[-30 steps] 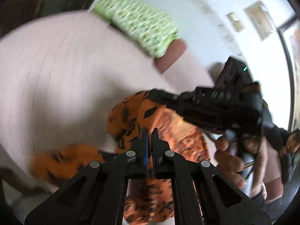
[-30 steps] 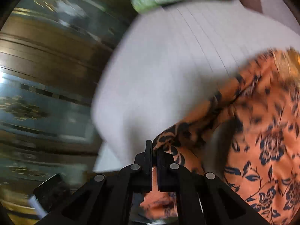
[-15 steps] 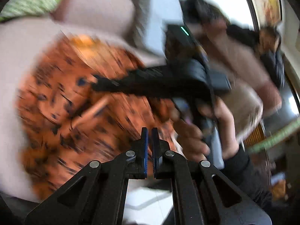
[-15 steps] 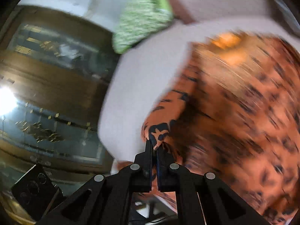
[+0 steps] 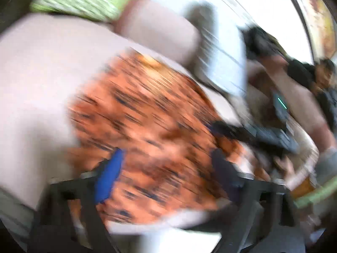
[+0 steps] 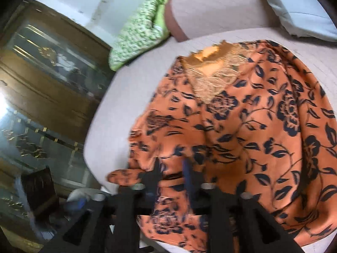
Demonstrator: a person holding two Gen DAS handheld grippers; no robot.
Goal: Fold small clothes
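Left wrist view: we hold the left gripper (image 5: 166, 168) with its jaws spread wide, one blue-faced finger (image 5: 108, 177) at left and one dark finger (image 5: 223, 168) at right, nothing between them. Heavy motion blur smears this whole view. Beyond the fingers lies the orange garment (image 5: 147, 126), patterned in dark streaks, spread on the pale pink bed (image 5: 38, 73). To the right of the garment we see the right gripper (image 5: 261, 135) as a dark, blurred shape close to the fabric's edge; whether it touches the cloth we cannot tell from here.

Right wrist view: we hold the right gripper (image 6: 171, 168) with its jaws parted by a narrow gap, empty, just above the near edge of the orange garment (image 6: 242, 130). The garment lies opened out on the bed (image 6: 118, 97), its front up, dark blue flowers and leaves across it and a paler lace neckline (image 6: 212, 73) at the far end. A short piece of the fabric sticks out to the left of the fingers.

Beyond the garment, at the head of the bed, sit a green patterned pillow (image 6: 139, 33) and a pink pillow (image 6: 214, 10), touching each other. A wooden cabinet (image 6: 42, 67) with glass panels stands to the left of the bed.
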